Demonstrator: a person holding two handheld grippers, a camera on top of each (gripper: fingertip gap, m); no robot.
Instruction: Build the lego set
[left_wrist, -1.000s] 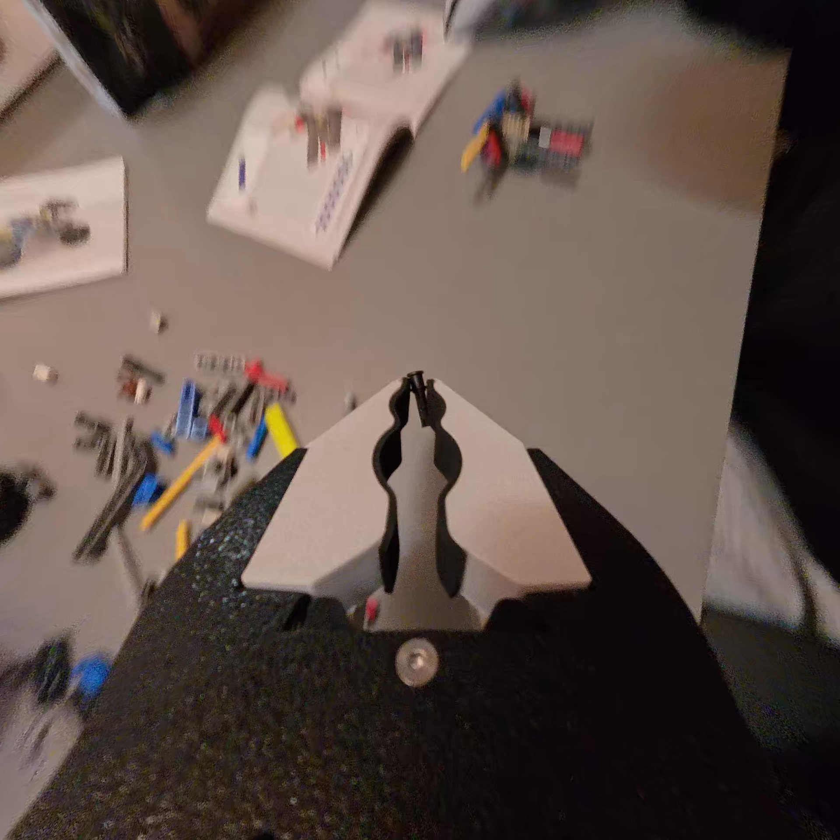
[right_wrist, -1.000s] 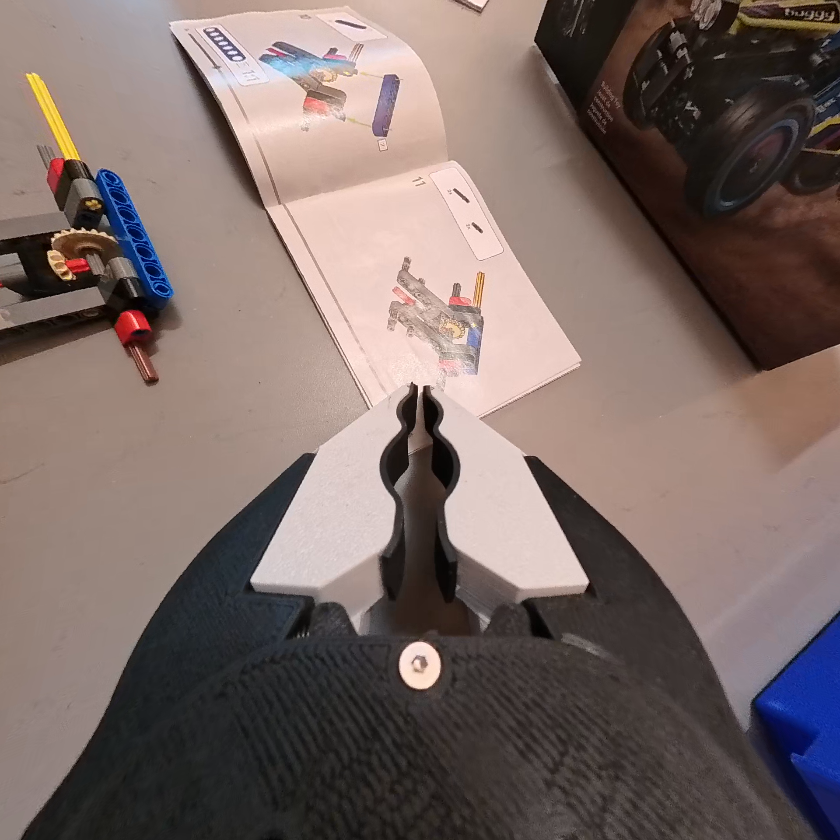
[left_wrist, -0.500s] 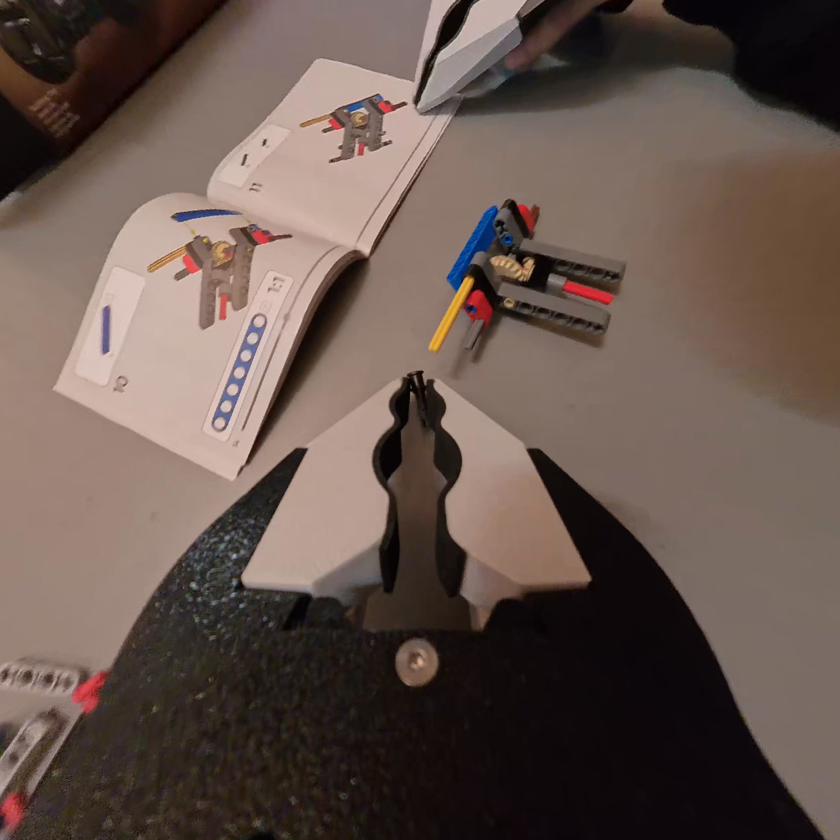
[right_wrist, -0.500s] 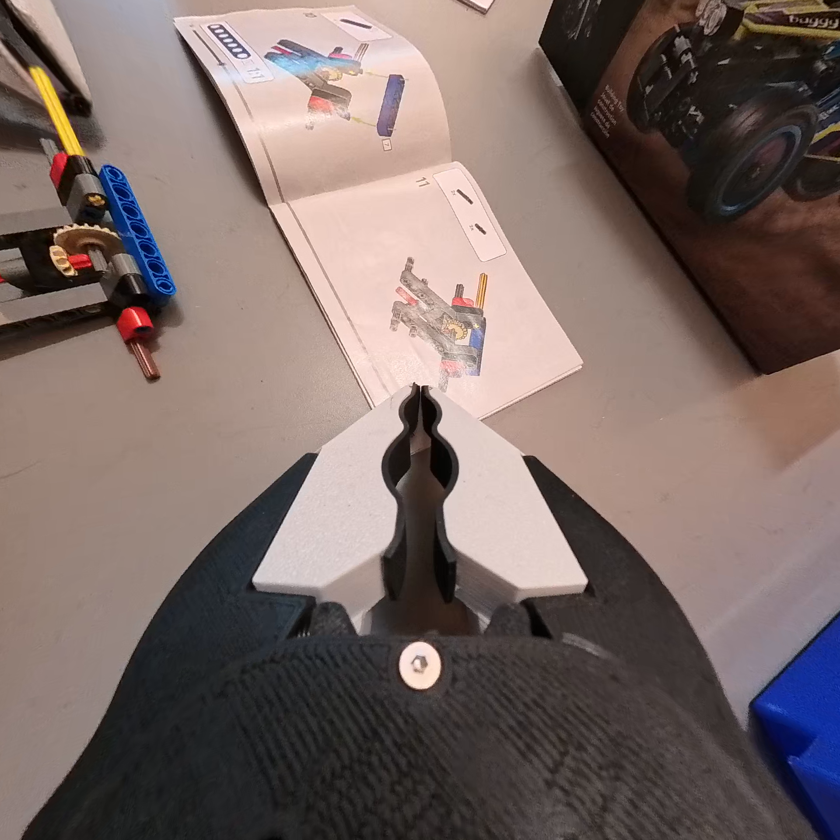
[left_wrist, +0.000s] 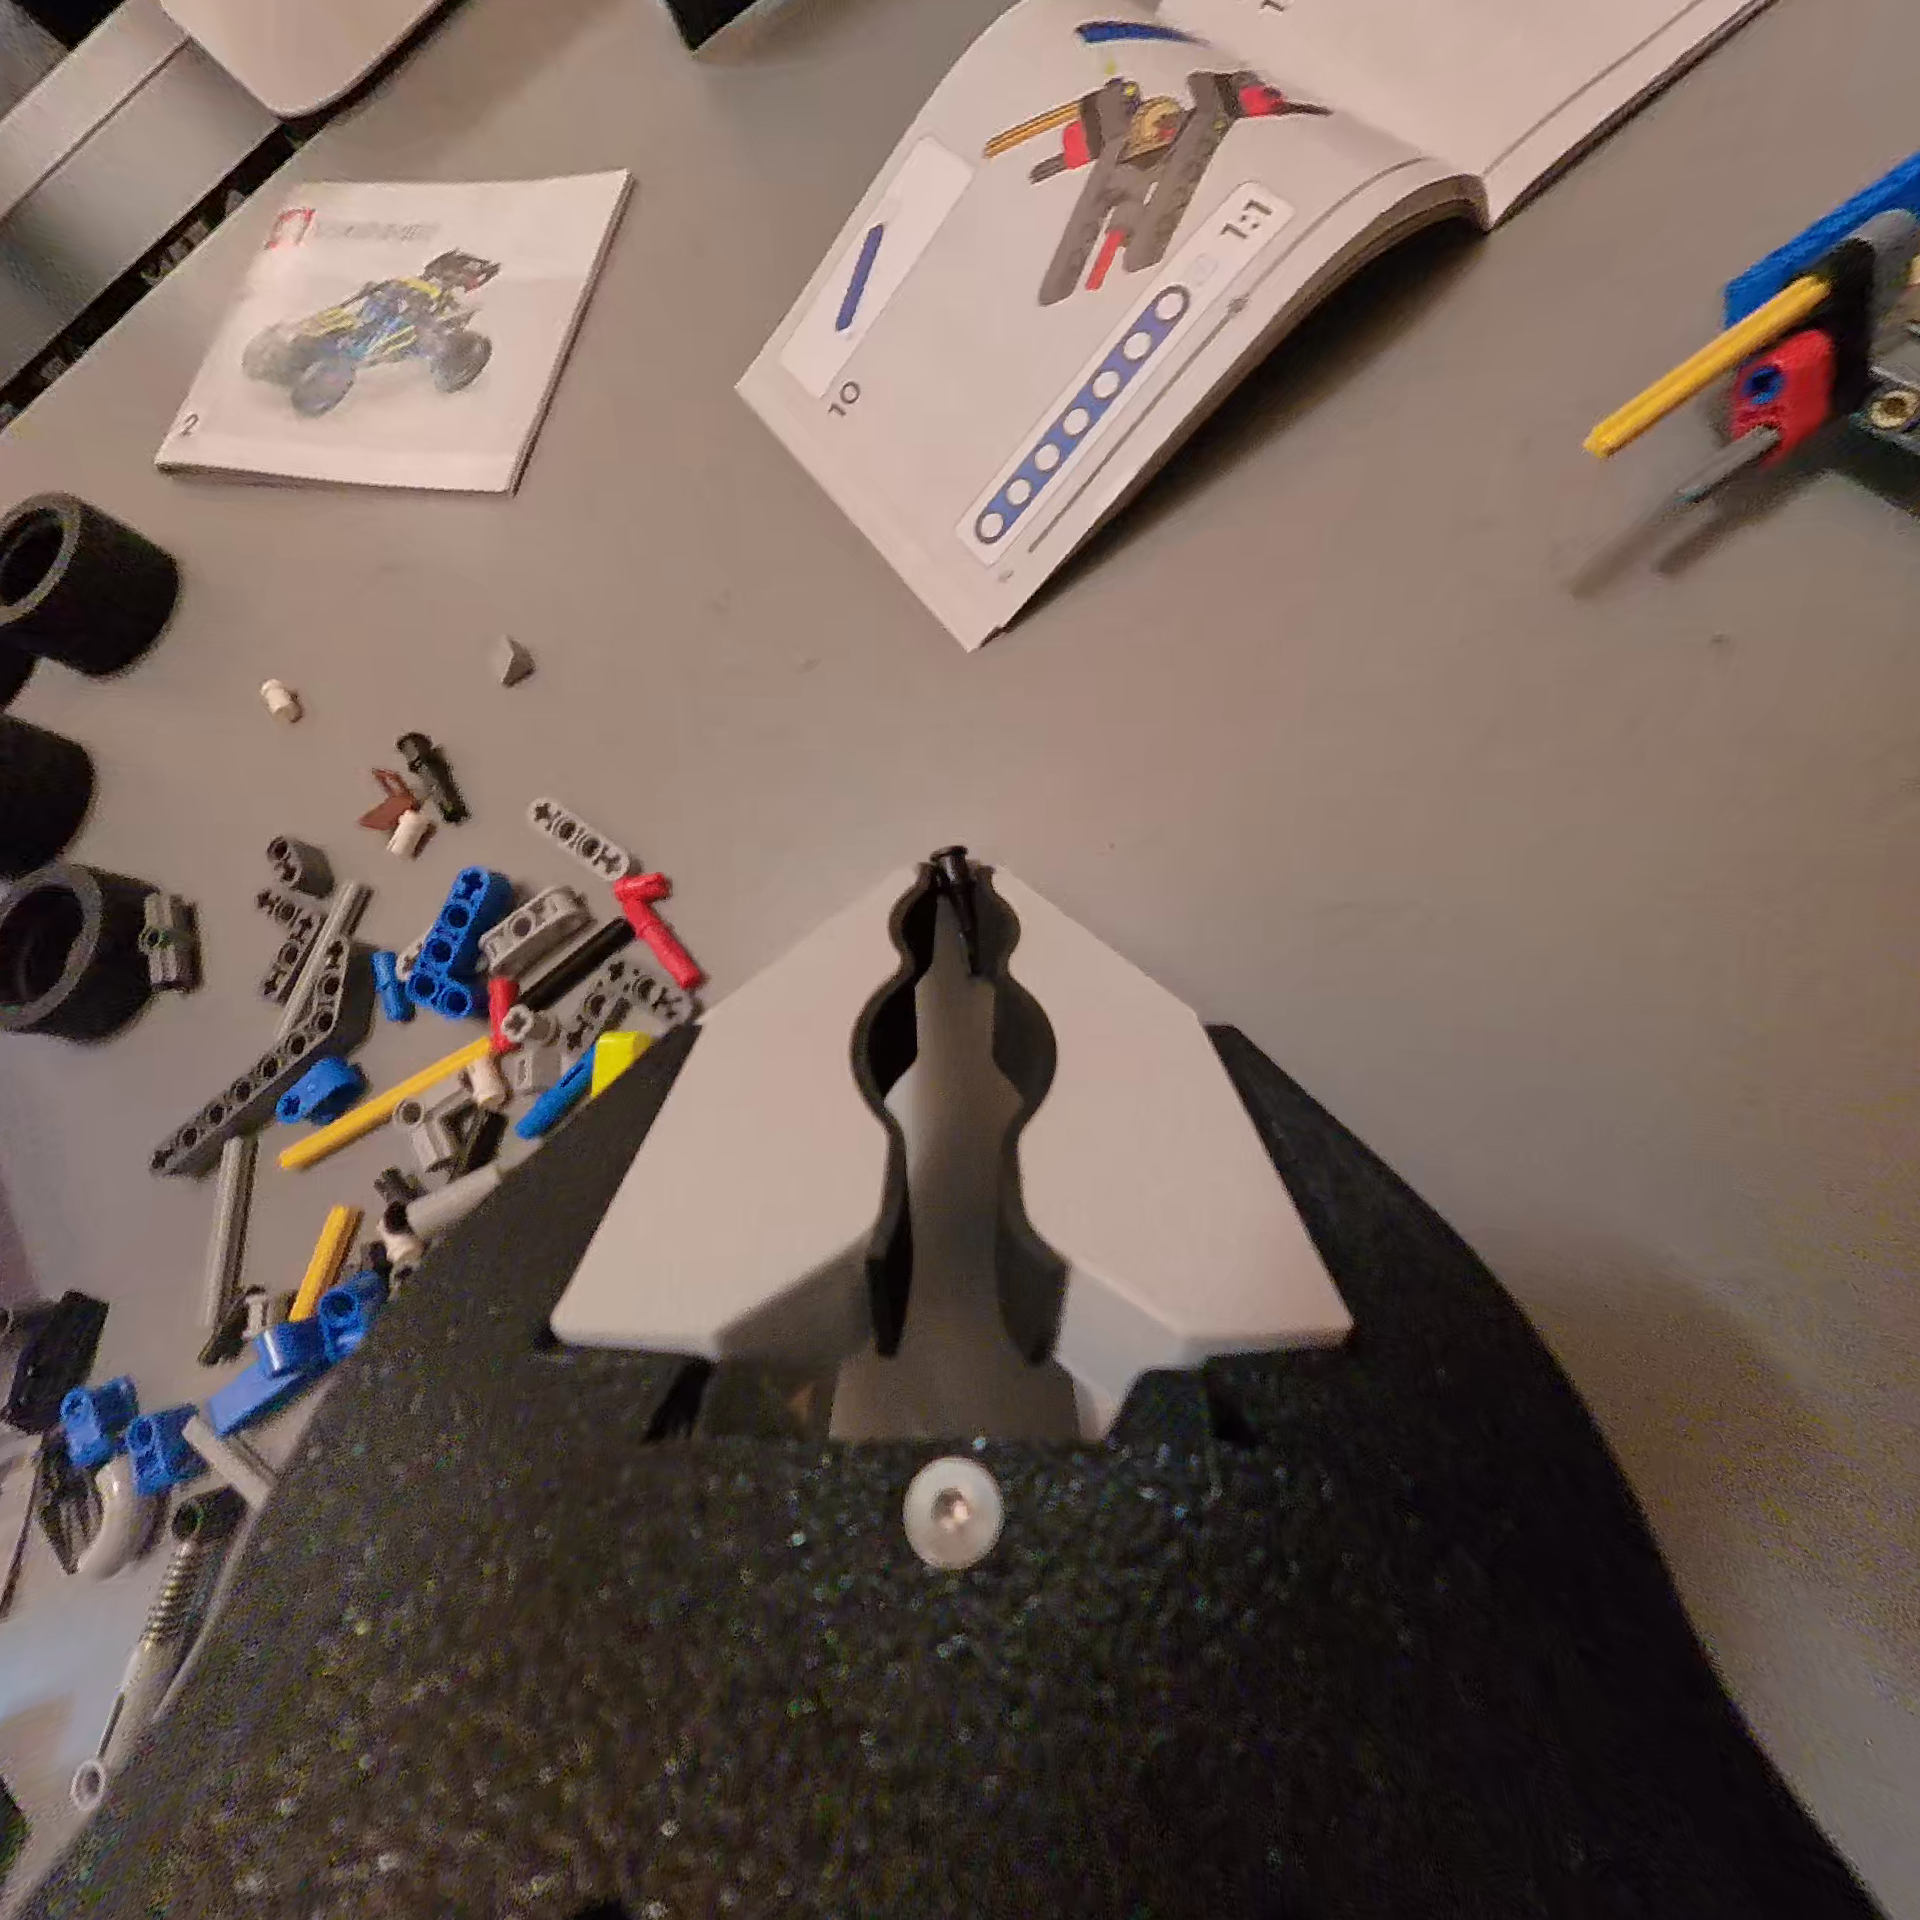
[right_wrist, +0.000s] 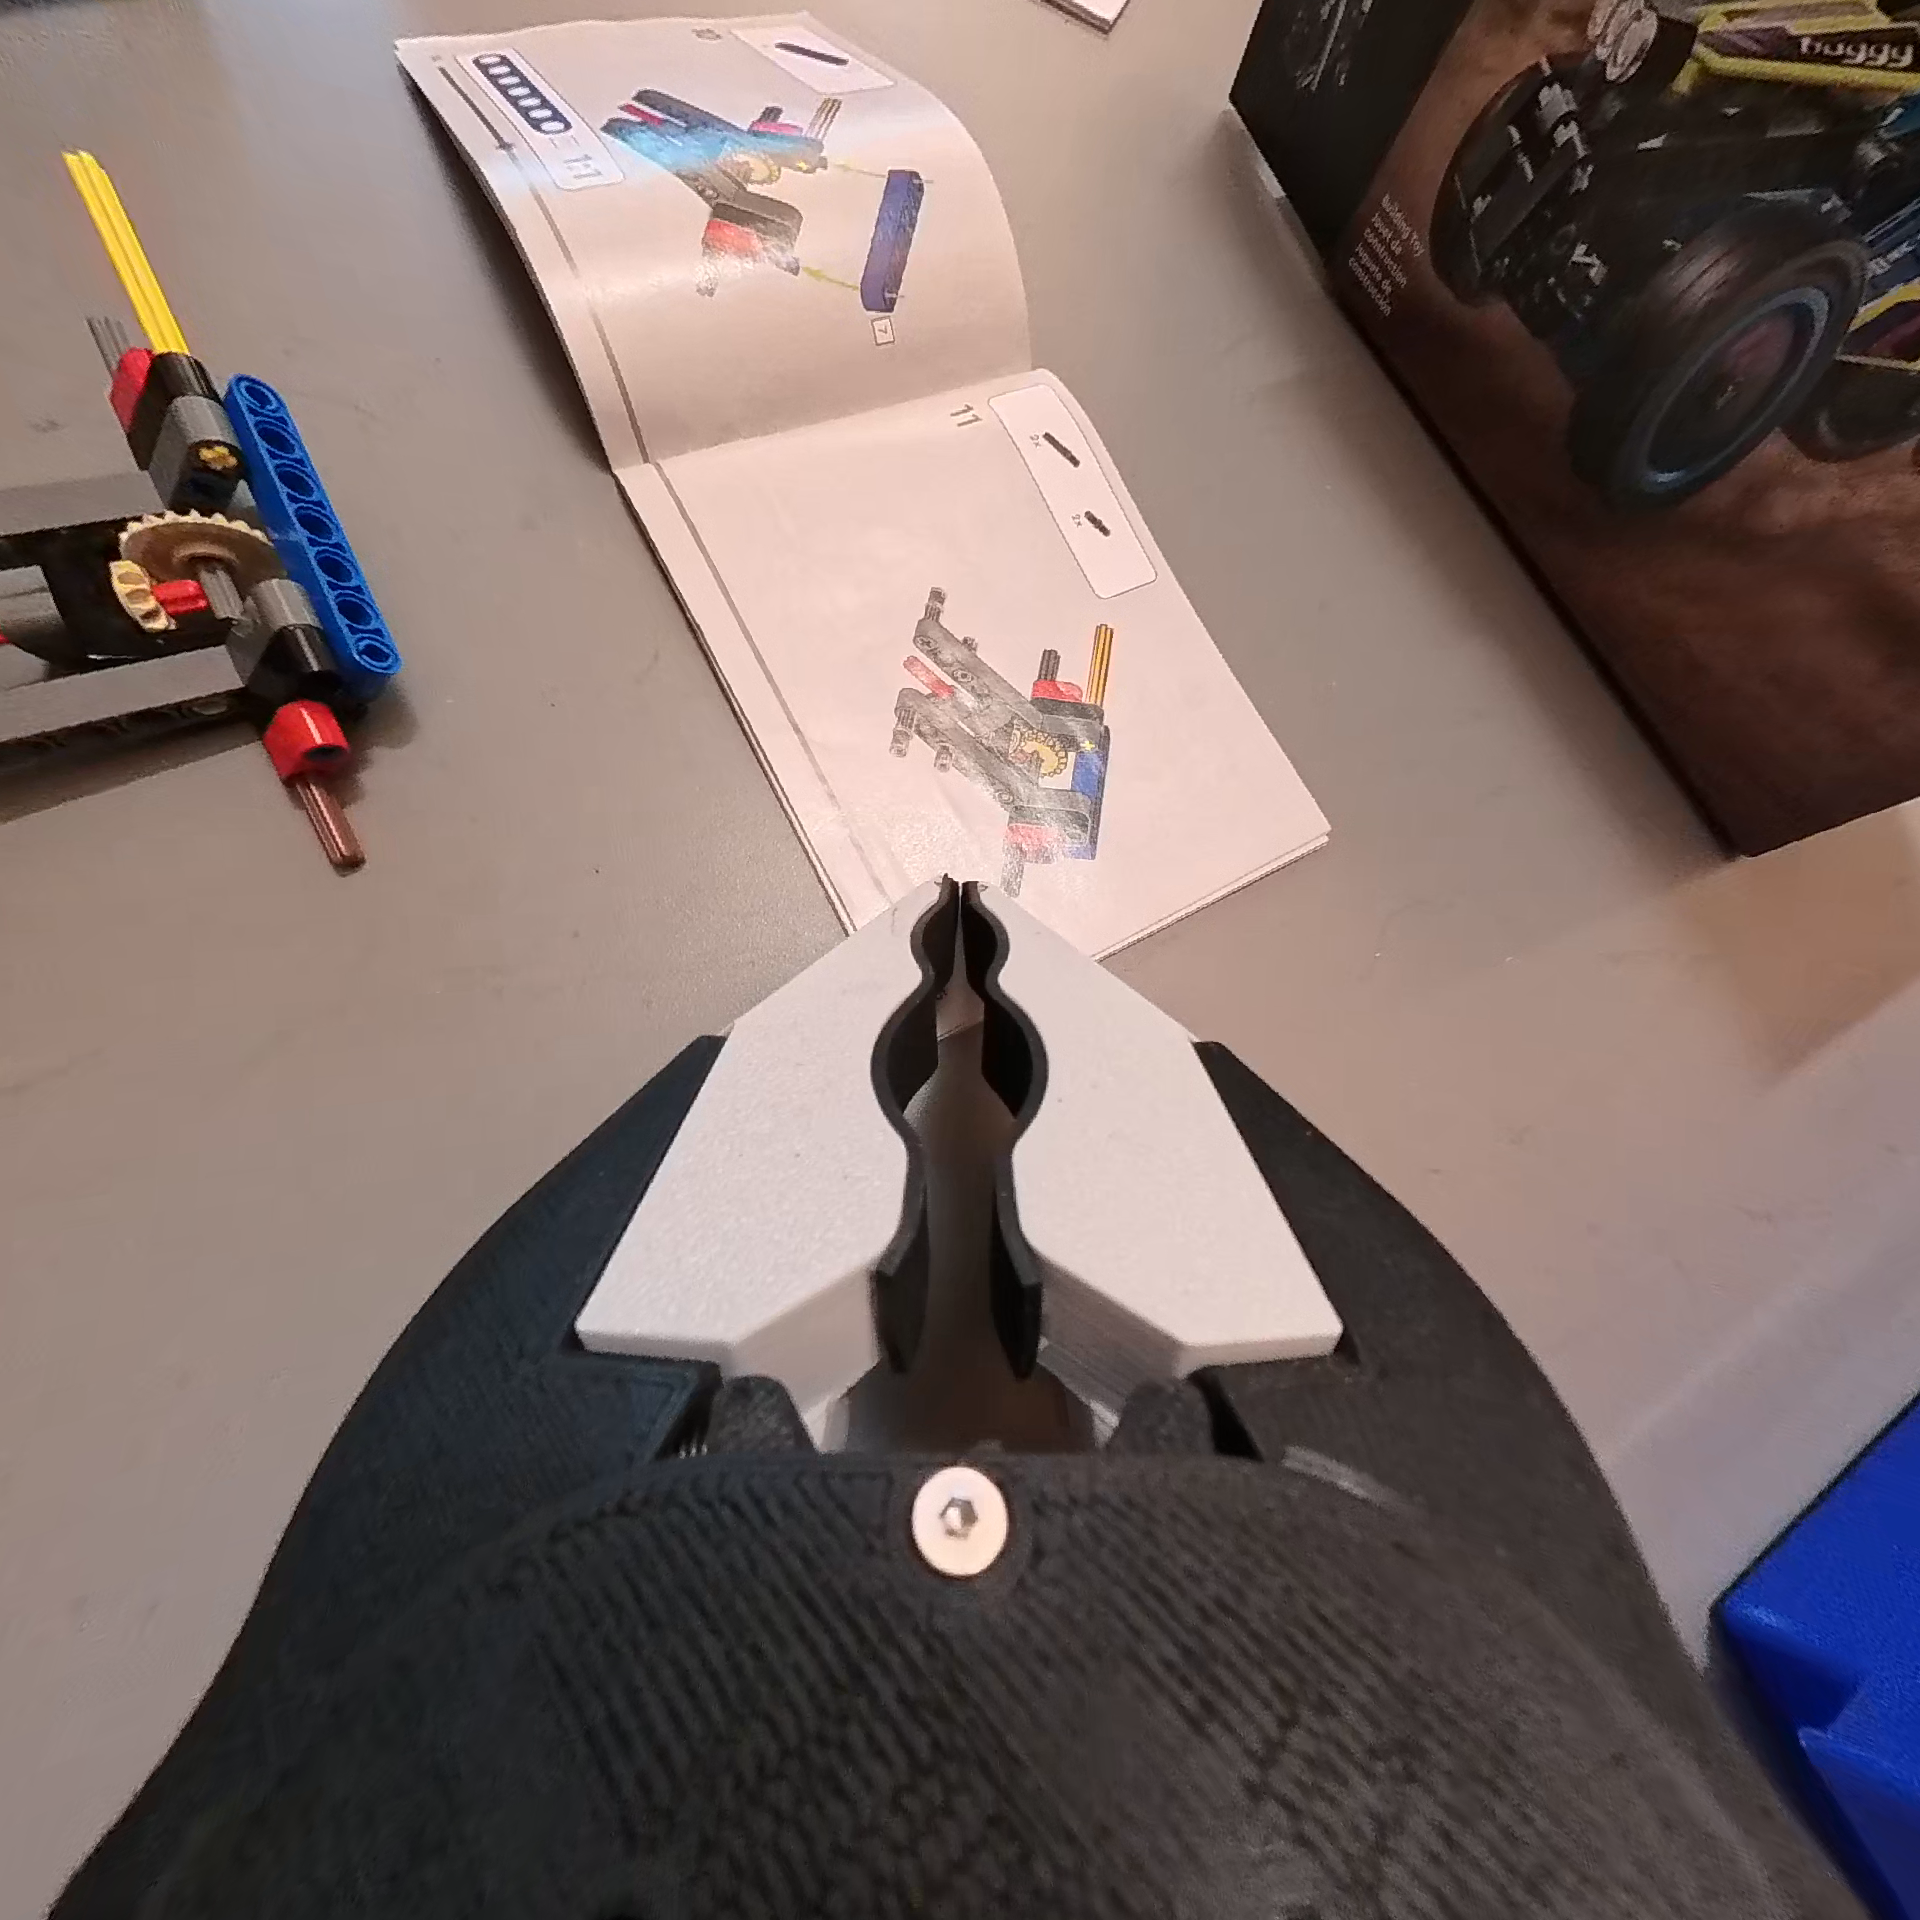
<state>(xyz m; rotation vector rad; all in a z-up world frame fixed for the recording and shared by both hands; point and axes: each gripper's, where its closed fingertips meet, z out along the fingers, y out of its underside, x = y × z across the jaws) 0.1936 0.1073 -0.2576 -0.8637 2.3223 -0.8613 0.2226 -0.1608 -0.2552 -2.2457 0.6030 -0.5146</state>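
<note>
Writing is present on three things; none is copied out here.

- Open instruction booklet (left_wrist: 1091, 343) on the desk (left_wrist: 1351, 831): a small printed page number at the outer corner of each page, a short scale mark beside the drawn blue beam, and tiny part-count marks in the white callout boxes (right_wrist: 1075, 488).
- Closed booklet (left_wrist: 395, 332), left of it: red logo and blurred title line along the top, one numeral at the lower left corner.
- Dark box (right_wrist: 1610, 416): lettering on the pictured car's yellow-green body, plus small white lines of text on its side.
</note>
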